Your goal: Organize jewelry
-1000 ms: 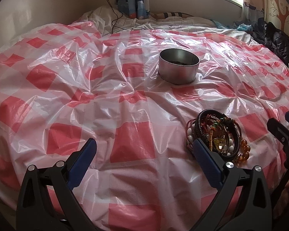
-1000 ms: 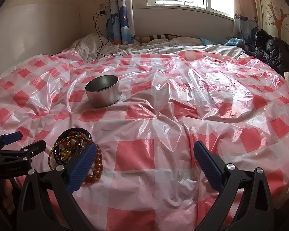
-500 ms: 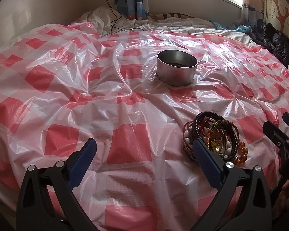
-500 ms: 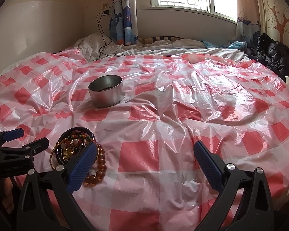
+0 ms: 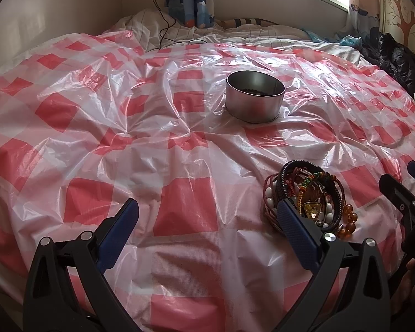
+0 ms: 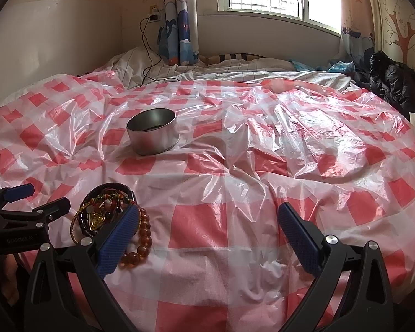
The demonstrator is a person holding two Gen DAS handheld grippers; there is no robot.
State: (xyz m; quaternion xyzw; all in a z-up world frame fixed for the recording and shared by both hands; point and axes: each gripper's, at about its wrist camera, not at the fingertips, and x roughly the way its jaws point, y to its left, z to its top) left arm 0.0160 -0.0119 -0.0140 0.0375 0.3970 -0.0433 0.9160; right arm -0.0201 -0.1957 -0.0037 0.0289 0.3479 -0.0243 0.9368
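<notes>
Both tools are wide open and hold nothing. The pile of bracelets (image 5: 304,196) lies on the checked plastic sheet (image 5: 179,210) over the bed, just beyond the right finger of the left tool (image 5: 207,215) and beside the left finger of the right tool (image 6: 207,221). The metal tin (image 5: 254,96) stands farther ahead, probably to receive the pieces; something dark already lies inside.

Plastic sheet (image 5: 179,144): red-and-white check, glossy, translucent. Tin (image 5: 255,100): plain silver-grey, dark inside. Bracelet pile (image 5: 307,193): black, brown, white, green-yellow-red braid, amber beads (image 6: 141,238), yellow triangular pendant (image 6: 96,218). Gripper fingers (image 5: 119,229): black frames, blue pads. Curtain (image 6: 177,27): blue whale print on cream. Jacket (image 6: 393,83): black.
</notes>
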